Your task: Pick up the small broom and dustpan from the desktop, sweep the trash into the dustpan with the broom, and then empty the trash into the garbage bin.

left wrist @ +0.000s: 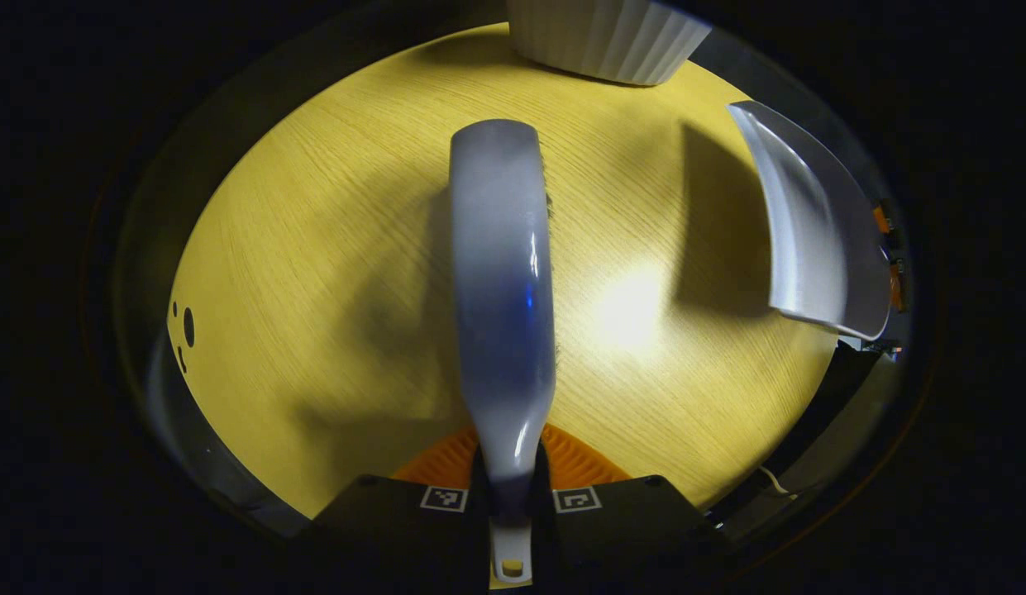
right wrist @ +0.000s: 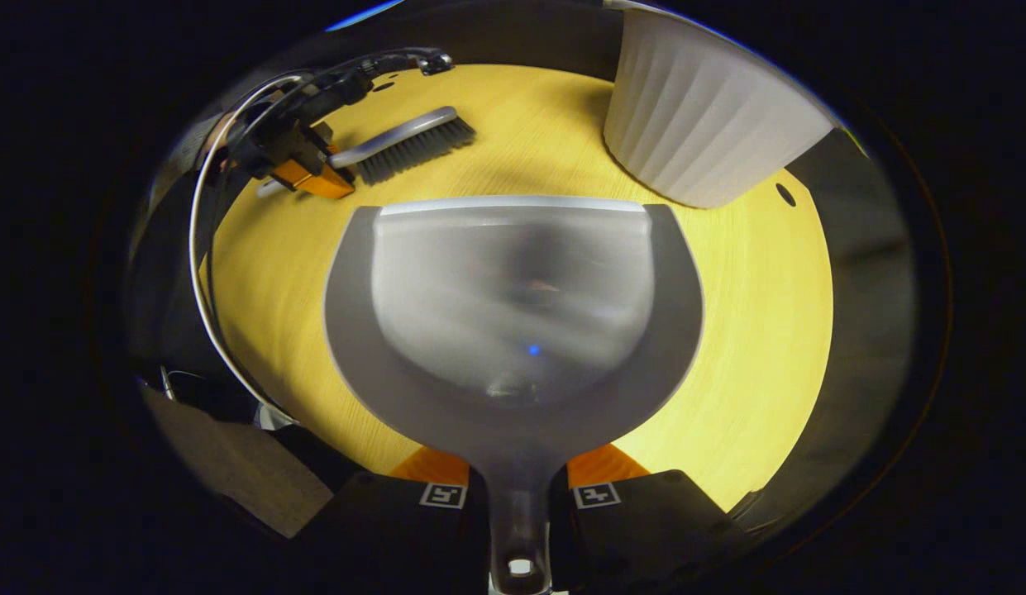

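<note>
The broom (left wrist: 503,289) is gripped by its thin handle in the left gripper (left wrist: 511,496), both fingers closed on it, bristles turned to the table (left wrist: 314,273). The dustpan (right wrist: 513,322) is held the same way by the right gripper (right wrist: 519,496), over the table. Both look like light, stiff, smooth plastic, so a twist in the grip is judged likely. A ribbed white bin (right wrist: 703,124) stands just beyond the pan; no trash can be made out

A round yellow wooden tabletop (left wrist: 331,273) — a white ribbed bin (right wrist: 703,124) stands at its far edge.
</note>
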The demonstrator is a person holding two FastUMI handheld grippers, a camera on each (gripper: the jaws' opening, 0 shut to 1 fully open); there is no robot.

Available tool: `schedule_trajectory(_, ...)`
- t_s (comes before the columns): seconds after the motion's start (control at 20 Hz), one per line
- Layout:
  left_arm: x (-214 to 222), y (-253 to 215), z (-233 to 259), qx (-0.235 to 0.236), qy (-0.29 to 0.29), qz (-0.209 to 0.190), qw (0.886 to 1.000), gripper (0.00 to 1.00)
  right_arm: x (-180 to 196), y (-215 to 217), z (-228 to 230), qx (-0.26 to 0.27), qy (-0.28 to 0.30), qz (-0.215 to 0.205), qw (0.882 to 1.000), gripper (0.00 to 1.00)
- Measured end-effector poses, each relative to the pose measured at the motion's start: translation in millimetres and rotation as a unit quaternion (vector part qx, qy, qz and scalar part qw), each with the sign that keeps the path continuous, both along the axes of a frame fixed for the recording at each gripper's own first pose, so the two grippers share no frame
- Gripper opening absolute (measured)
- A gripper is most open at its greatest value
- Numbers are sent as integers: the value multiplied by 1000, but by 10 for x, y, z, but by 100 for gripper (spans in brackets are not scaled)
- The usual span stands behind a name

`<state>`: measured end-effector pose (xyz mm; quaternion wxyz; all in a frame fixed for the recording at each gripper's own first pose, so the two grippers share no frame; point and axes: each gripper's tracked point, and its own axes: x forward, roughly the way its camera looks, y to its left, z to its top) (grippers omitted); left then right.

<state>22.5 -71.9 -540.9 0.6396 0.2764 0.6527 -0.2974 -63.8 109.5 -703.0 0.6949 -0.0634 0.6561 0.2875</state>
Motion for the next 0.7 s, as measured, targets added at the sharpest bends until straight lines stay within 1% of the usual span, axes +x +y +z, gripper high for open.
schedule_trajectory(0.15, 9, -2, 5, 3, -2, 2, 1000, 24, -8, 57, -124, -2, 17, -12, 1000, 33)
schedule_trajectory(0.3, -1, 6, 10, 9, -2, 3, 1000, 25, -4, 41, -203, -20, 11, 3, 1000, 34)
schedule_trajectory(0.4, -1, 14, 11, 15, 0, 0, 1000, 26, -5, 59, -229, -21, 8, 5, 1000, 35)
schedule_trajectory(0.45, -2, 18, 13, 19, 2, -1, 1000, 27, 1, 63, -244, -19, 9, 4, 1000, 41)
schedule_trajectory(0.5, -9, 15, 20, 22, 4, -1, 1000, 28, 3, 69, -255, -17, 9, 3, 1000, 36)
schedule_trajectory(0.55, -15, 15, 39, 25, 5, -2, 1000, 24, 17, 86, -239, -13, 6, 2, 1000, 36)
schedule_trajectory(0.6, 5, 36, 59, 28, 3, -5, 1000, 29, 17, 88, -219, -10, 8, 0, 1000, 36)
schedule_trajectory(0.7, -5, 97, 66, 39, 3, -9, 999, 32, 23, 78, -167, 1, 11, -3, 1000, 37)
